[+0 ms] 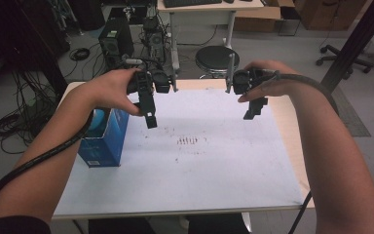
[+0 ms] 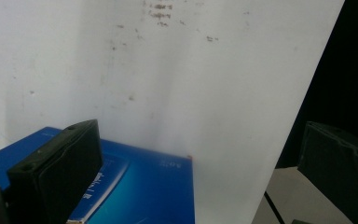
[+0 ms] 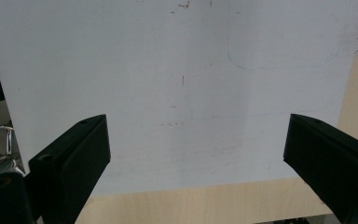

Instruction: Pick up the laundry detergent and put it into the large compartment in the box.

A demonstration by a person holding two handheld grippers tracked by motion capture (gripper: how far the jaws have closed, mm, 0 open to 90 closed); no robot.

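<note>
Dim, bluish pictures with soft shadows; the close black tongs are slightly blurred, the far room dark.

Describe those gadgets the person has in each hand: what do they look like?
Both the left gripper and right gripper are black and blocky, each ending in two flat rectangular jaws with small screw holes. A thick black cable trails from each. The forearms are bare, dark sleeves pushed up.

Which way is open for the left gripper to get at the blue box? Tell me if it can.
Probably yes. The left gripper hangs open just above the blue box, beside its upper right corner, with nothing between them; the white sheet around it lies bare.
</note>
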